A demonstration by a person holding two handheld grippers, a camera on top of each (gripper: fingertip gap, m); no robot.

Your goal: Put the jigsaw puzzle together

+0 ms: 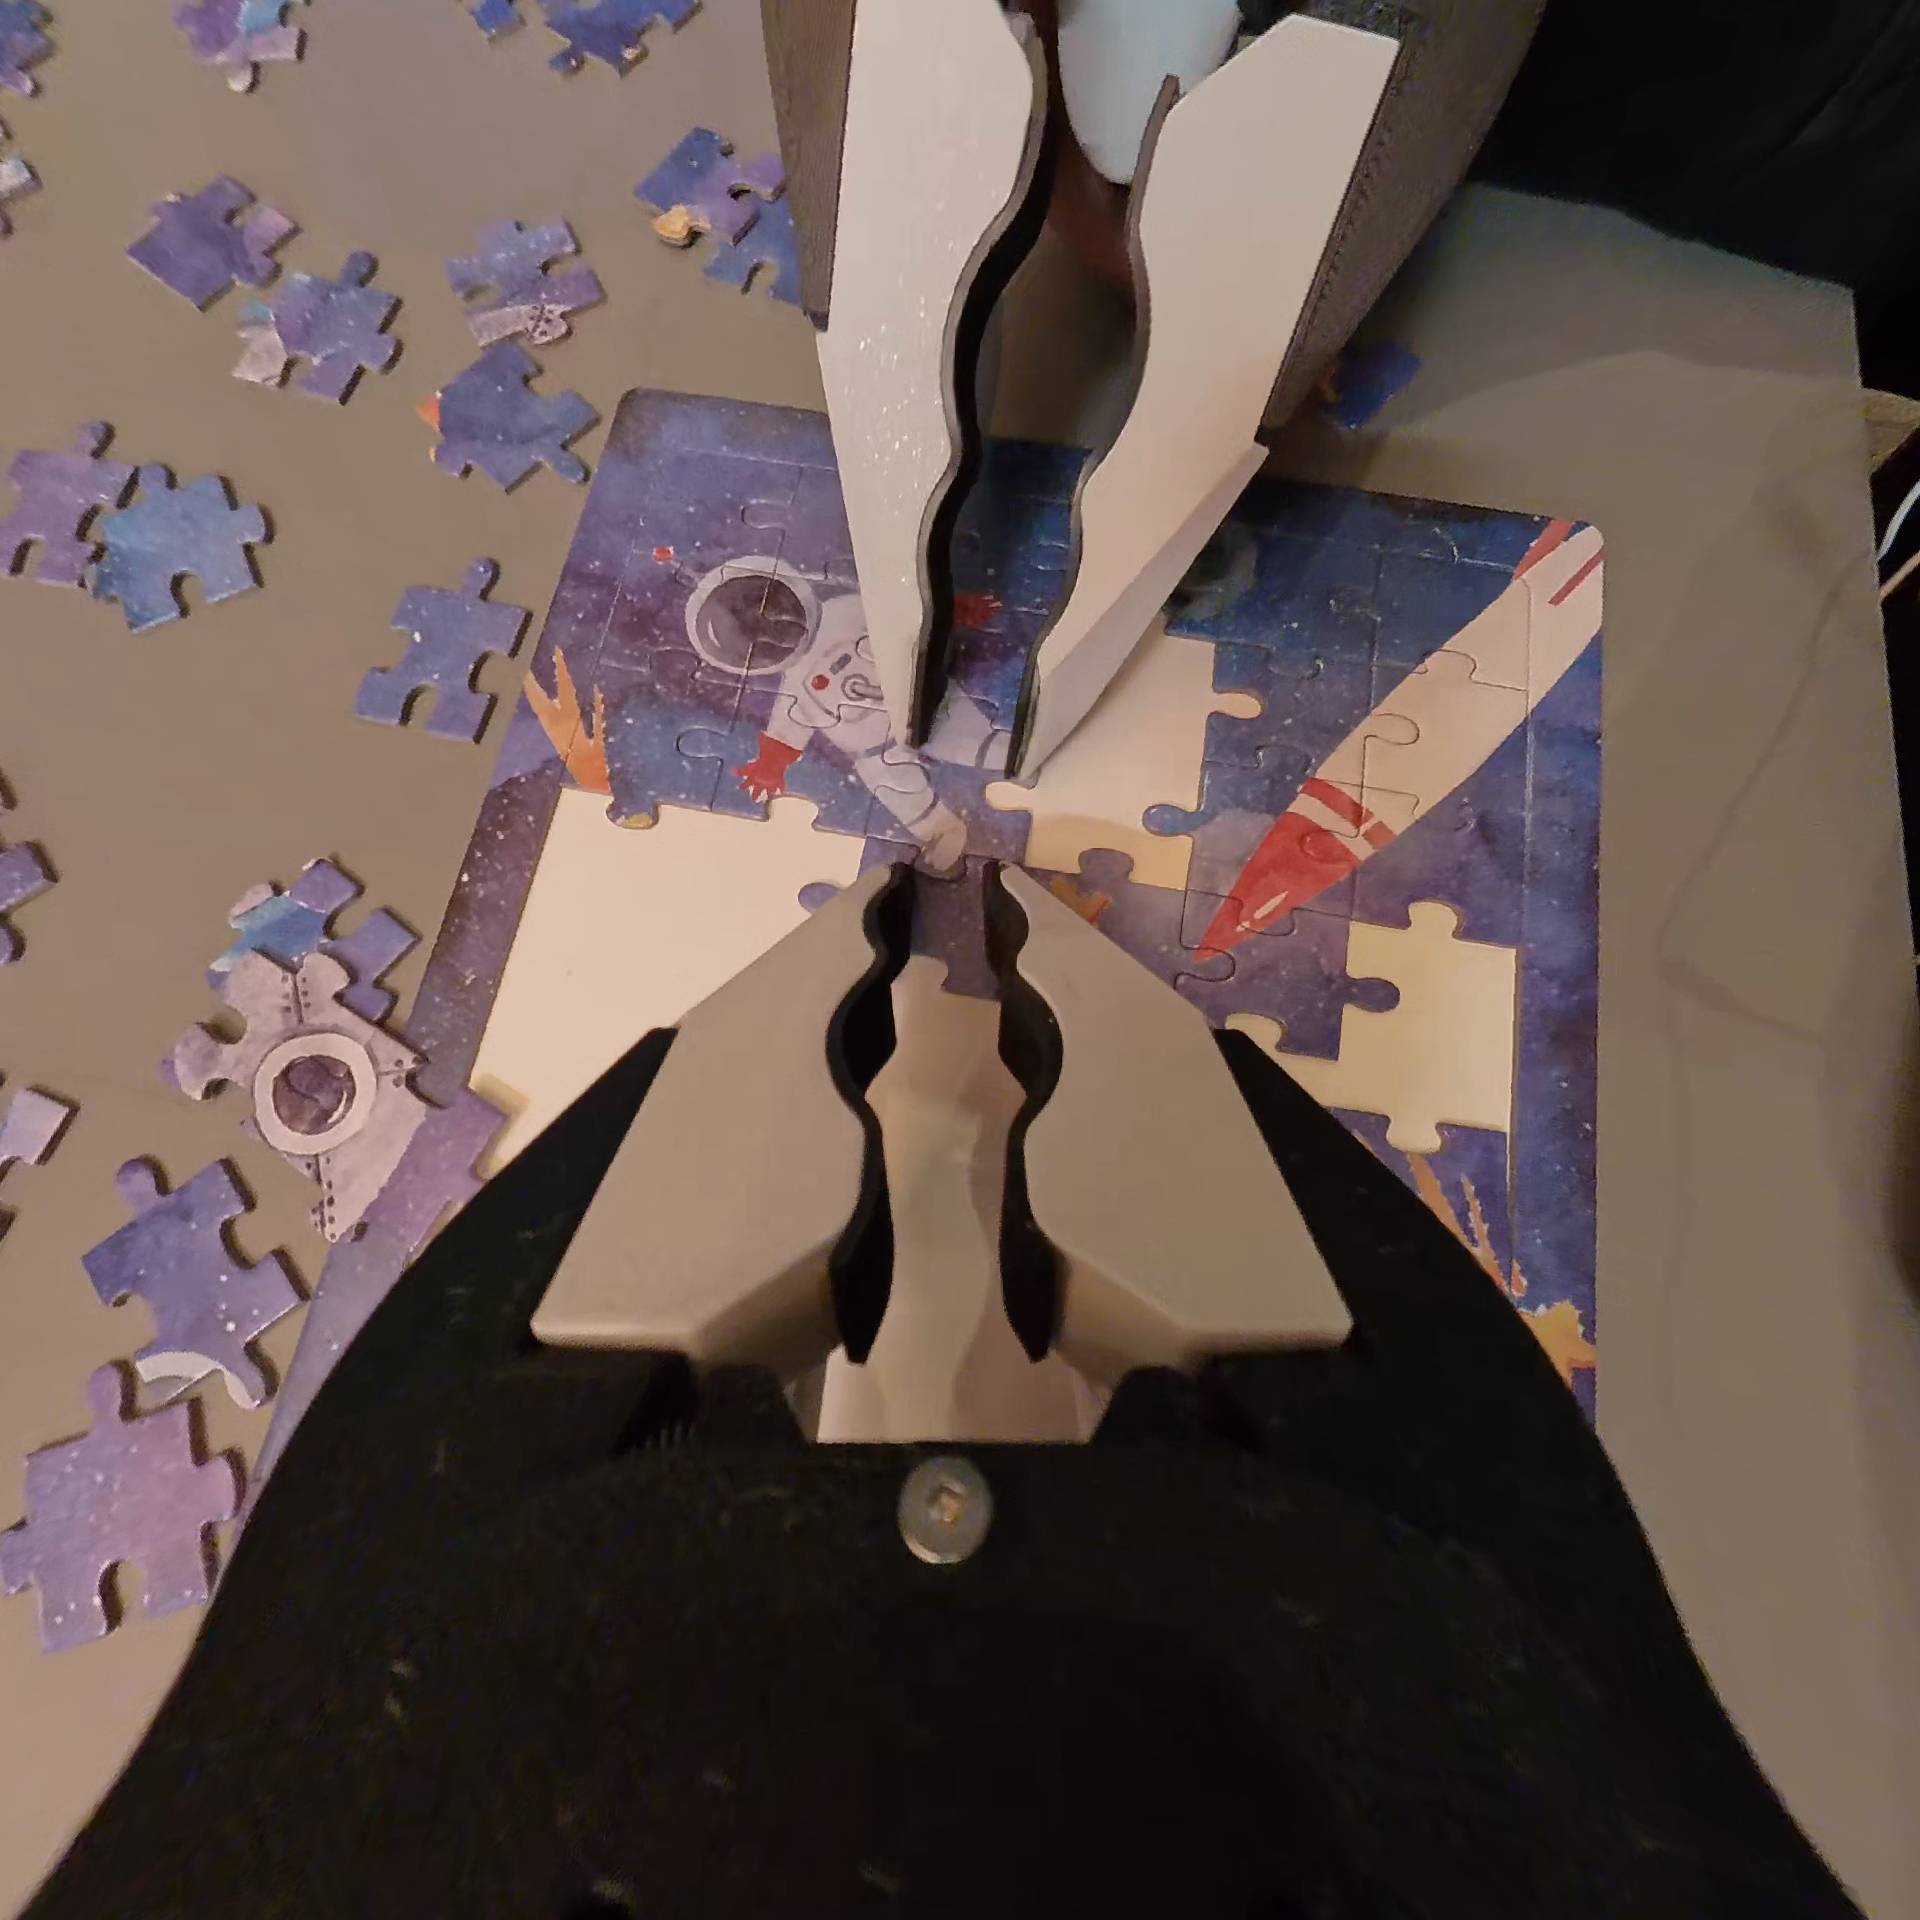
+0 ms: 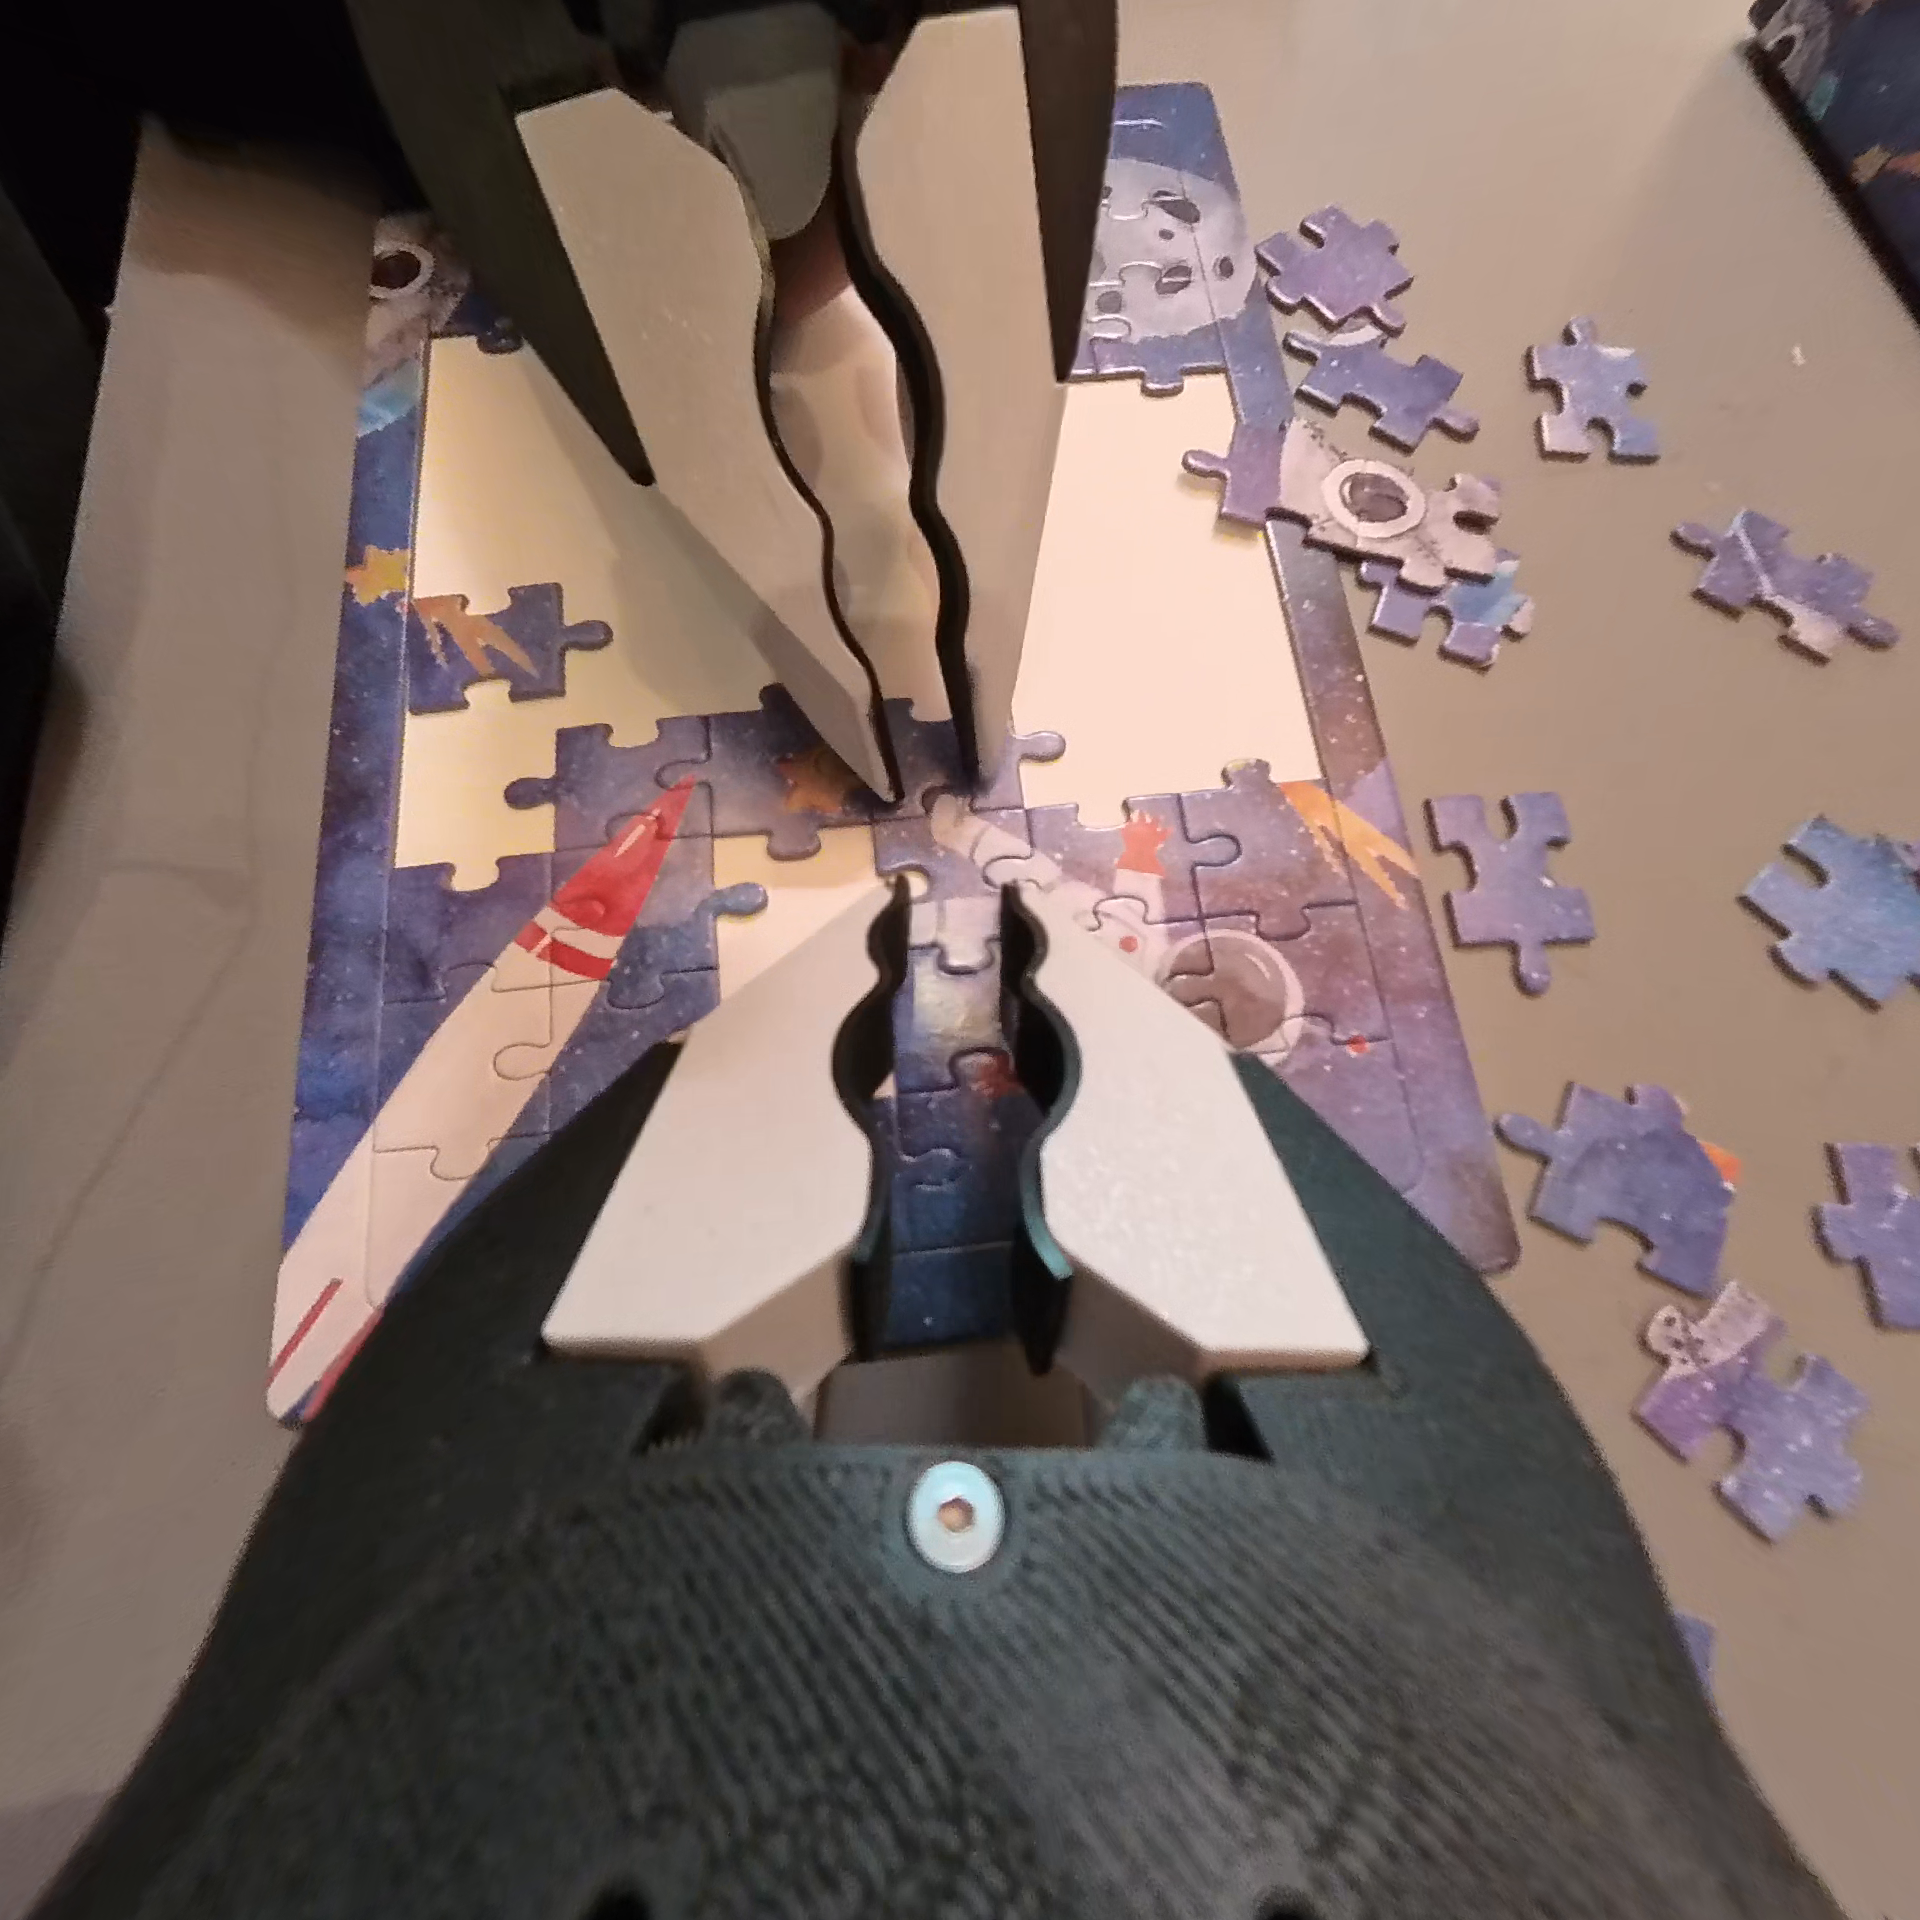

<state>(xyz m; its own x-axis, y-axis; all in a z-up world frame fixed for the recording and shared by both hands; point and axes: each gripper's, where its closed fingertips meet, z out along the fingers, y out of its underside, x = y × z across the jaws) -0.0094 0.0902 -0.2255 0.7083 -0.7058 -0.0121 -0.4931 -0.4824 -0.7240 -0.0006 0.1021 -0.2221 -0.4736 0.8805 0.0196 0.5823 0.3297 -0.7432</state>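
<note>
Facing each other over the middle of a half-built space jigsaw, two grippers stand tips-down on its laid pieces. On the left of the left wrist view, loose purple-blue puzzle pieces (image 1: 177, 540) lie scattered over the grey table (image 1: 343, 831), one small joined cluster showing a grey porthole (image 1: 312, 1091) just beside the puzzle tray's near left corner. The puzzle tray (image 1: 665, 935) sits toward the table's right edge, with cream bare patches where pieces are missing, an astronaut (image 1: 790, 665) finished in its upper left part and a red-tipped white rocket (image 1: 1382, 769) slanting across its right part.

The left gripper (image 1: 951, 878) reaches in from the bottom of its view. Its fingers (image 1: 810, 997) stand a narrow way apart, tips down on the laid purple pieces just below the astronaut's leg; nothing is lifted between them, and whether the pads press on any piece edge cannot be told. The right gripper (image 1: 971, 753) comes in from the top of that view, opposite and close, its fingers likewise slightly apart with tips on the assembled pieces beside a bare cream gap.

In the right wrist view the right gripper (image 2: 951, 888) straddles a strip of joined dark blue pieces (image 2: 951, 1039), which lie flat in the tray.
</note>
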